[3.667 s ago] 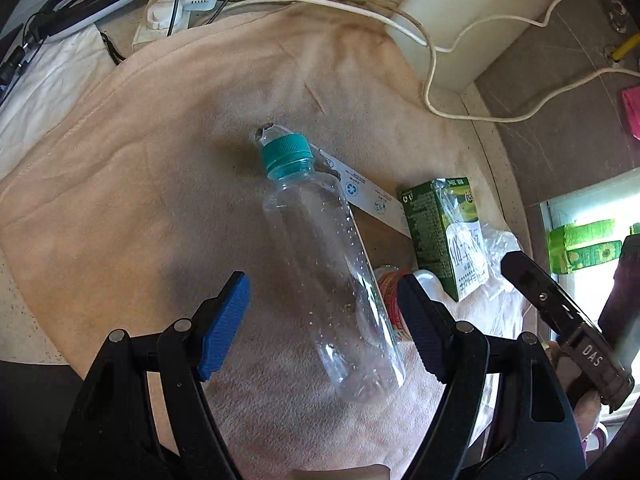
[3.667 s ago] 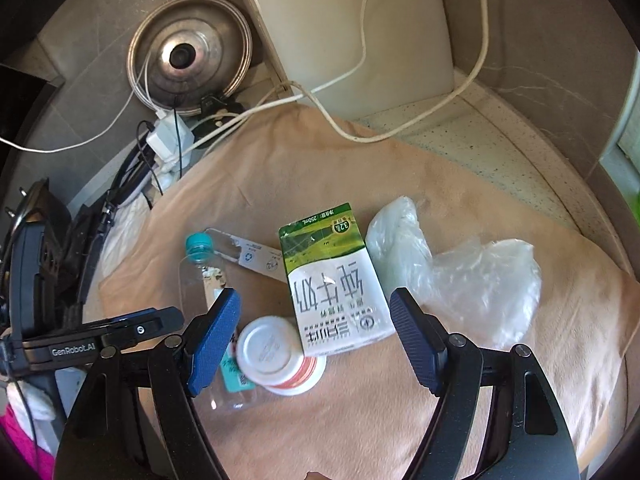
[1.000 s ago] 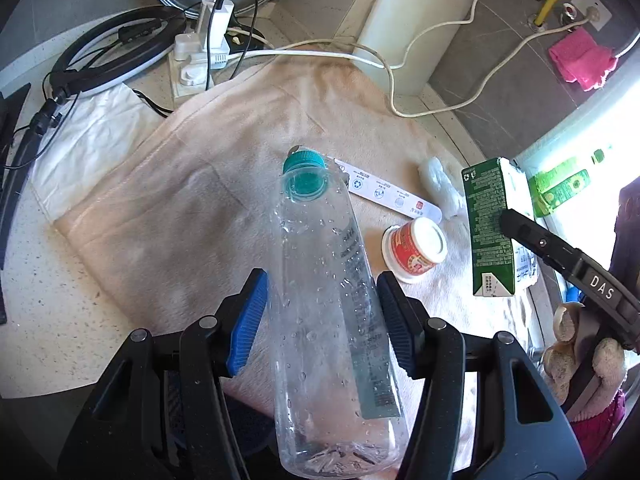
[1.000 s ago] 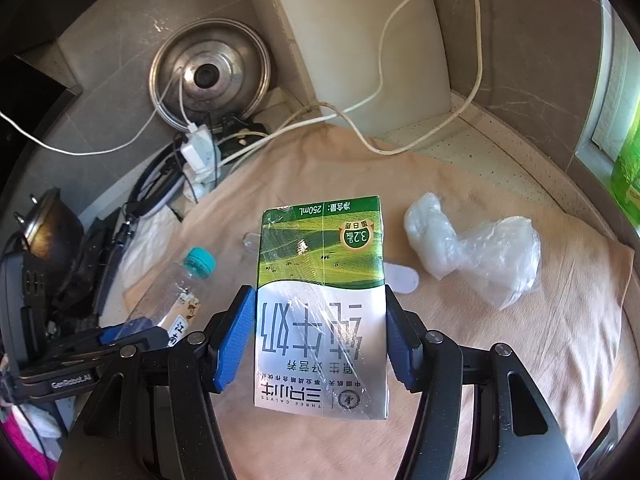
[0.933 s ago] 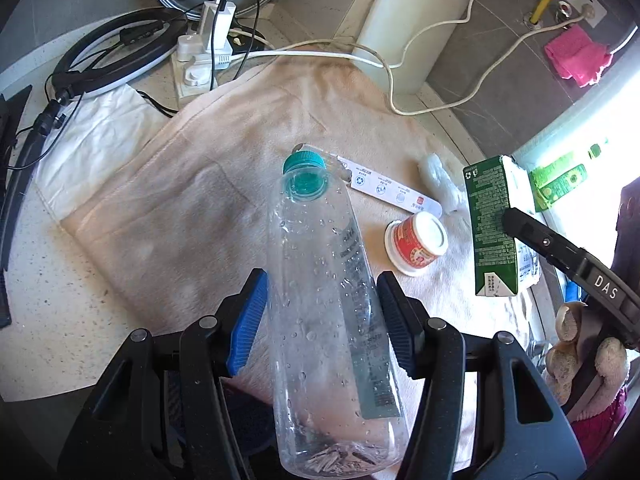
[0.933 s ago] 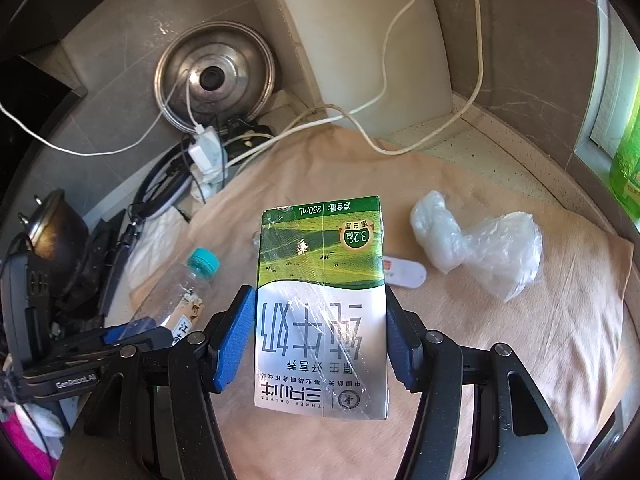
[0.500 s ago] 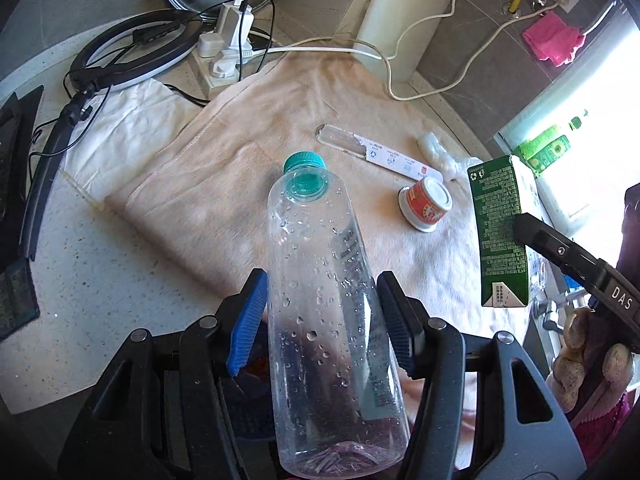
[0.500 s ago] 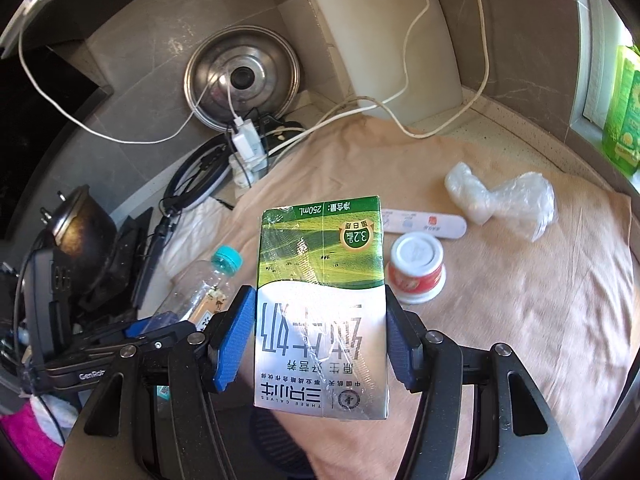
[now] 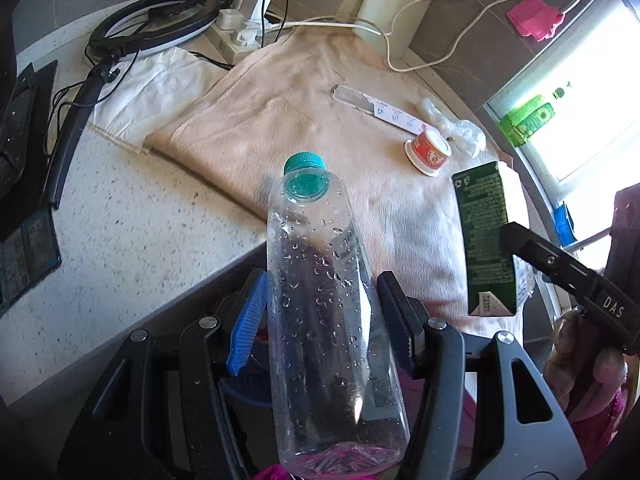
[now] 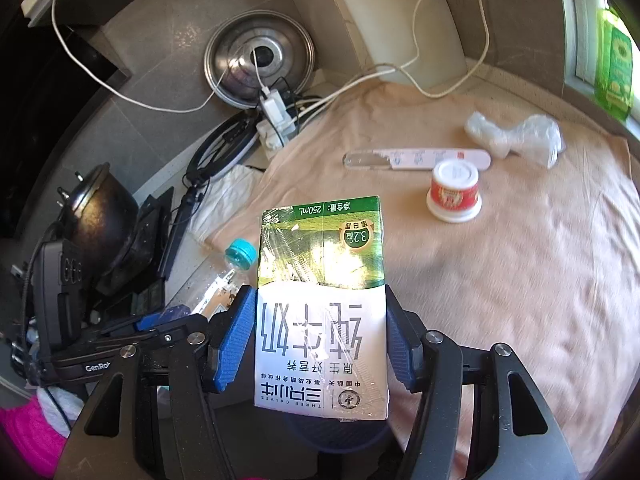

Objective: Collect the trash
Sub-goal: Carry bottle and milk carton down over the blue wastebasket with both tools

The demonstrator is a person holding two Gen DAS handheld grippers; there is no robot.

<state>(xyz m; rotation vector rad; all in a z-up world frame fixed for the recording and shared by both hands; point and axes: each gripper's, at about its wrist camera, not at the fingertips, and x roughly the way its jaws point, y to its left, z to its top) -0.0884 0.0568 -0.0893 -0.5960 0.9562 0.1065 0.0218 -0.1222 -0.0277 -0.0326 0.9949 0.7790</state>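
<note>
My left gripper (image 9: 320,320) is shut on a clear plastic bottle (image 9: 324,300) with a teal cap, held in the air near the counter's front edge. My right gripper (image 10: 320,340) is shut on a green and white milk carton (image 10: 322,300), also lifted; the carton shows in the left wrist view (image 9: 482,236) too. On the beige towel (image 10: 500,280) lie a small red and white cup (image 10: 454,190), a white flat wrapper strip (image 10: 416,159) and a crumpled clear plastic bag (image 10: 516,134).
A power strip with cables (image 9: 240,28), a ring light (image 9: 148,20) and a white cloth (image 9: 152,88) lie at the back left. A metal lid (image 10: 260,60) and a white cutting board (image 10: 396,20) lean on the wall. Dark gear (image 10: 96,216) stands at the left.
Both grippers have pulled back and up from the towel, carrying the bottle and the carton toward the counter's front edge. The cup, strip and bag stay on the towel.
</note>
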